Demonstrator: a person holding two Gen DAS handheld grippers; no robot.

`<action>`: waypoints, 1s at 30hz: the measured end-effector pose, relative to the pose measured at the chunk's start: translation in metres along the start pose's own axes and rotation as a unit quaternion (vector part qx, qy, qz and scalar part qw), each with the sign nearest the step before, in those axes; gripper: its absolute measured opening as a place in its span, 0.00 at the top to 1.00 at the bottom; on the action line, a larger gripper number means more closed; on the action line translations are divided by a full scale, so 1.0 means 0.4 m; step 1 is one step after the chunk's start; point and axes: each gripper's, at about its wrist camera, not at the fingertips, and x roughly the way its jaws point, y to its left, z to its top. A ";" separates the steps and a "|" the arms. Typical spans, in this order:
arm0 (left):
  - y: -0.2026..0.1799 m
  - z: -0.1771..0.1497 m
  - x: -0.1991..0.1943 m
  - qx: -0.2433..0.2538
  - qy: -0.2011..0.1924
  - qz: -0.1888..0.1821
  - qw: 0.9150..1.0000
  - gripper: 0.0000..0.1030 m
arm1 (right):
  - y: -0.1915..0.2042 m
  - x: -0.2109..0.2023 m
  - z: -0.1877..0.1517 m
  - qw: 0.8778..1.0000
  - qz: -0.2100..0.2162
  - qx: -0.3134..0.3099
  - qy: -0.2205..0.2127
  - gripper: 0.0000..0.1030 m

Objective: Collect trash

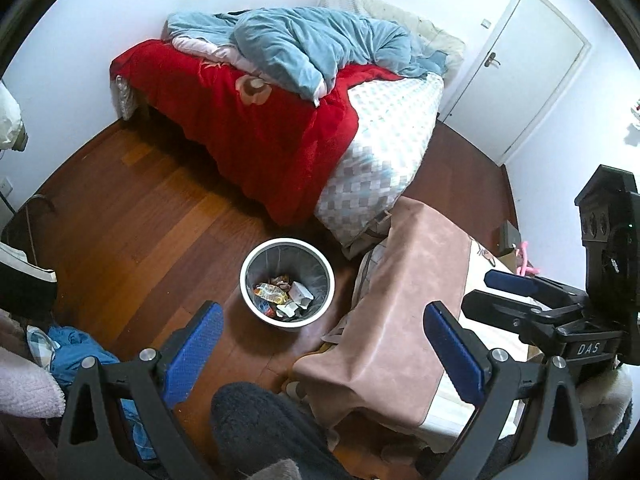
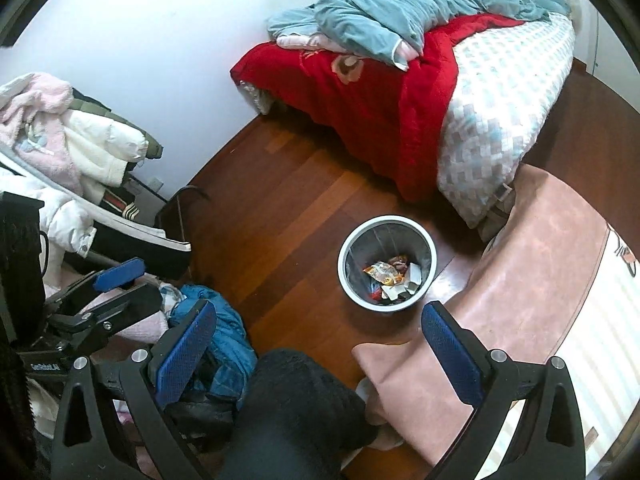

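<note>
Both grippers hang high over the bedroom floor. The left gripper (image 1: 324, 344) has its jaws spread wide with nothing between them, and the right gripper (image 2: 320, 344) is just the same, wide apart and empty. Below them the bin (image 1: 287, 284) stands upright on the wooden floor (image 1: 132, 208), near the corner of the bed (image 1: 384, 152) and beside the pink-covered surface (image 1: 404, 280). The trash (image 1: 280, 294), wrappers and crumpled paper, lies at the bottom of the bin. A blue garment (image 2: 224, 336) lies heaped on the floor to the left.
</note>
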 end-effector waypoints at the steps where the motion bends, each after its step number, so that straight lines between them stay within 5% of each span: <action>1: -0.001 -0.003 -0.006 0.000 0.001 -0.001 1.000 0.01 | 0.004 -0.007 -0.001 1.000 0.002 -0.001 0.000 0.00; 30: 0.015 -0.008 0.008 -0.015 0.022 -0.007 1.000 0.01 | -0.004 0.005 -0.002 0.999 0.009 -0.006 0.040 0.00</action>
